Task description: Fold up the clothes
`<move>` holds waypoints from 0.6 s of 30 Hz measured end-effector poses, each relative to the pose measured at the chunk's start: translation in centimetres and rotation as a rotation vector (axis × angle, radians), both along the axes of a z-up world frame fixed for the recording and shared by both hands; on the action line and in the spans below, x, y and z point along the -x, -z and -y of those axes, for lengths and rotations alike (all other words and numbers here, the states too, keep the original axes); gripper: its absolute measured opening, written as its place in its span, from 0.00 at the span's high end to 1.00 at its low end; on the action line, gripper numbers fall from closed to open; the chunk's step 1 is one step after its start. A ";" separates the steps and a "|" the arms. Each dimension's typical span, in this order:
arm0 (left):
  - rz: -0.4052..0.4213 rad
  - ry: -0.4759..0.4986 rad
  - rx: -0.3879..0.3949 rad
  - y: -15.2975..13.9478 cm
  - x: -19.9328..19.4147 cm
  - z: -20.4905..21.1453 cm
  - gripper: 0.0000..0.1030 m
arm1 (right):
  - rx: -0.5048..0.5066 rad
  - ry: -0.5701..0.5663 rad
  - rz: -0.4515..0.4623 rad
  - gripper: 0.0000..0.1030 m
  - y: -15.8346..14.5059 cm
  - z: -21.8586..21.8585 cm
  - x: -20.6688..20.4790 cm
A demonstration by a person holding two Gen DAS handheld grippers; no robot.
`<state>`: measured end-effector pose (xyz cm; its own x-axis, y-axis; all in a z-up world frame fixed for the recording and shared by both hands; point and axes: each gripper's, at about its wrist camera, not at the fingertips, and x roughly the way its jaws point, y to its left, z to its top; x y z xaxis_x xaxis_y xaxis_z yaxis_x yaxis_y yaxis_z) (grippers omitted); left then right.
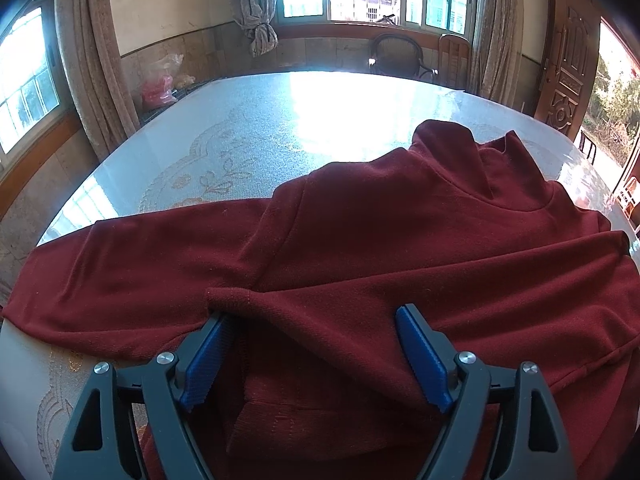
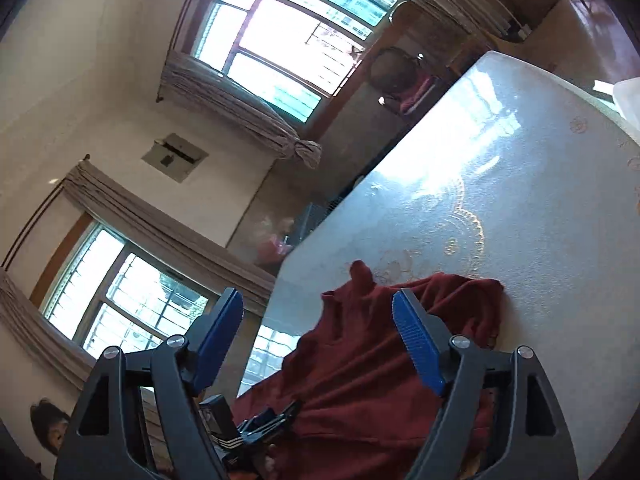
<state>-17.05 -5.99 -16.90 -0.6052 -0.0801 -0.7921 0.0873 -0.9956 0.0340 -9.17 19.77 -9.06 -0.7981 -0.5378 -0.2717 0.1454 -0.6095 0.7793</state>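
A dark red long-sleeved sweater point(image 1: 400, 216) lies spread on the table point(image 1: 240, 128), collar at the far right, one sleeve point(image 1: 132, 264) stretched out to the left. The other sleeve point(image 1: 460, 280) is folded across the body, its cuff end lying between the fingers of my left gripper point(image 1: 316, 316). That gripper is open, low over the cloth. My right gripper point(image 2: 320, 304) is open and empty, tilted, held above the sweater point(image 2: 380, 360). The left gripper's body shows in the right wrist view point(image 2: 256, 428) at the bottom.
The table carries a pale patterned cloth under glass with window glare point(image 1: 336, 120). Chairs point(image 1: 400, 54) stand beyond the far edge. A pink plastic bag point(image 1: 160, 84) sits at the far left. A pale container point(image 2: 628, 100) is at the right edge.
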 end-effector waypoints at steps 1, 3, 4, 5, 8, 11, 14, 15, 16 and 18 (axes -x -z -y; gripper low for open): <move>0.000 0.005 -0.004 -0.1 -0.1 0.1 0.18 | -0.006 -0.011 -0.047 0.17 -1.1 0.7 -0.4; 0.000 0.017 -0.012 -0.2 -0.2 0.2 0.18 | -0.098 -0.017 -0.072 0.16 -2.3 2.7 -0.3; 0.000 0.023 -0.016 -0.3 -0.3 0.2 0.18 | -0.139 -0.028 -0.065 0.16 -2.6 3.9 0.1; 0.000 0.029 -0.020 -0.4 -0.4 0.3 0.18 | -0.180 -0.038 -0.059 0.16 -2.8 5.1 0.4; 0.000 0.046 -0.033 -0.6 -0.7 0.4 0.21 | -0.240 -0.103 -0.014 0.14 -2.4 9.3 1.5; -0.063 0.008 -0.064 -1.7 -2.6 2.6 0.22 | -0.344 -0.226 0.049 0.11 -1.2 15.2 2.2; -0.059 -0.073 -0.118 -1.3 -4.4 5.1 0.23 | -0.554 -0.360 0.080 0.11 0.8 22.4 2.2; -0.054 -0.095 -0.137 -1.0 -5.0 5.8 0.24 | -0.614 -0.413 0.077 0.11 1.4 24.6 2.2; -0.049 -0.117 -0.155 -0.8 -5.7 6.4 0.24 | -0.664 -0.471 0.077 0.12 1.9 26.9 2.5; -0.043 -0.146 -0.175 -0.3 -6.8 7.4 0.24 | -0.709 -0.566 0.080 0.17 2.5 30.7 3.5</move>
